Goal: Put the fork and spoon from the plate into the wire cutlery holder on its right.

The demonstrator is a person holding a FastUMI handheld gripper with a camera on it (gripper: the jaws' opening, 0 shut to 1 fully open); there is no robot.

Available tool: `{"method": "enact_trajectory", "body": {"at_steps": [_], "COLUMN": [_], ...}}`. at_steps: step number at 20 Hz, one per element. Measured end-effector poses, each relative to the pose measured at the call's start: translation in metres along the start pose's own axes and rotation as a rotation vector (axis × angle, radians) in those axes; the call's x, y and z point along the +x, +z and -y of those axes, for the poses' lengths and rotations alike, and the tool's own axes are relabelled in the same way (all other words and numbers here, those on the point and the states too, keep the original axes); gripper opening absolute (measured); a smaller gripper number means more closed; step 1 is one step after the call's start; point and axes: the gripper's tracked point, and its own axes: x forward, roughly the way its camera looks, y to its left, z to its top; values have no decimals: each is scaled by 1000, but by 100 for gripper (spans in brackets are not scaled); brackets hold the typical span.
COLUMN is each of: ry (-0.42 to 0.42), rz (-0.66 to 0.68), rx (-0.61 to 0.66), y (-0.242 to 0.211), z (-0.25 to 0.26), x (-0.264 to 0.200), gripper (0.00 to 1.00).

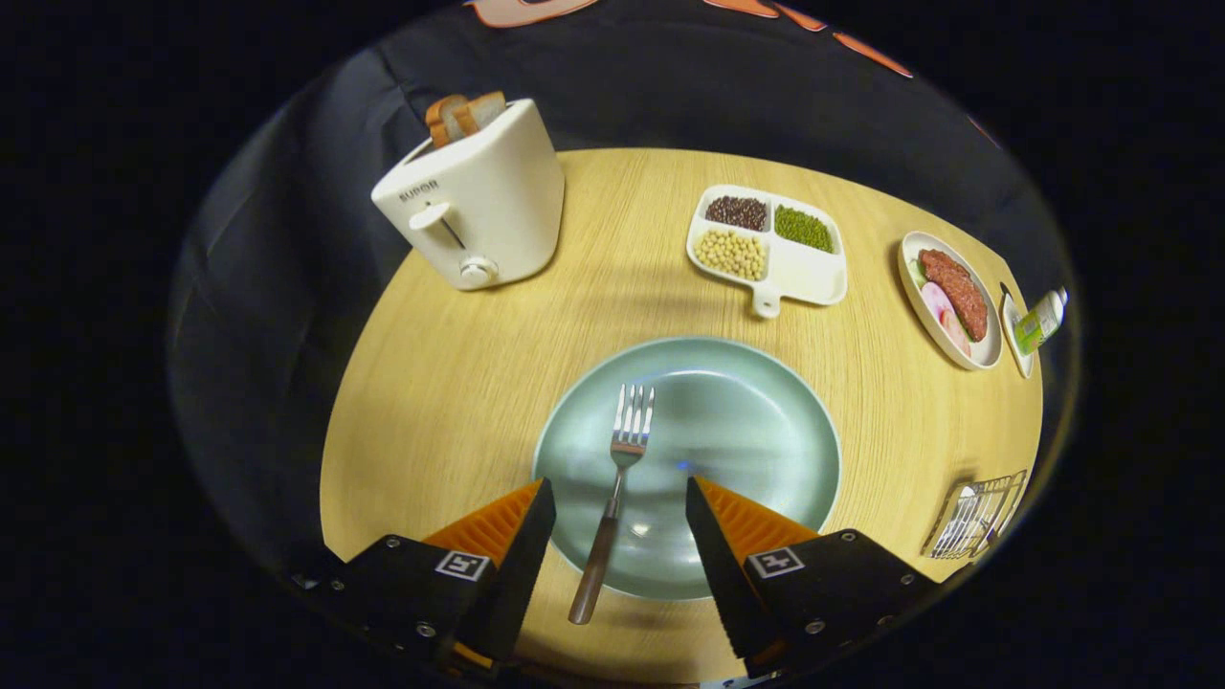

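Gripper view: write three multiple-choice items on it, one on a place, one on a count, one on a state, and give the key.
1. Where does the fork lie?
A. In the toaster
B. On the plate, its handle between the open fingers
C. In the wire holder

2. How many compartments of the divided tray hold beans or grains?
A. One
B. Three
C. Five

3. How is the gripper set?
A. Open, touching nothing
B. Shut on the fork
C. Shut on the plate's rim

Key:
1 B: the fork rests on the green plate, tines pointing away, handle running back over the near rim between the fingers.
2 B: dark, green and pale yellow fills show; the fourth compartment is bare.
3 A: the fingers stand wide apart on either side of the handle, clear of it.
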Motion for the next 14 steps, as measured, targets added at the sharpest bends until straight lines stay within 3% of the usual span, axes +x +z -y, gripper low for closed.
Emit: {"method": "enact_trajectory", "body": {"at_steps": [6,9,14], "ry": [-37,-58,-5], "rz": [-149,-195,-217], "rx": [-17,-3,21], "y": [-26,-36,-36], "z": [3,7,2], "x": [21,27,29], "gripper": [52,18,8]}}
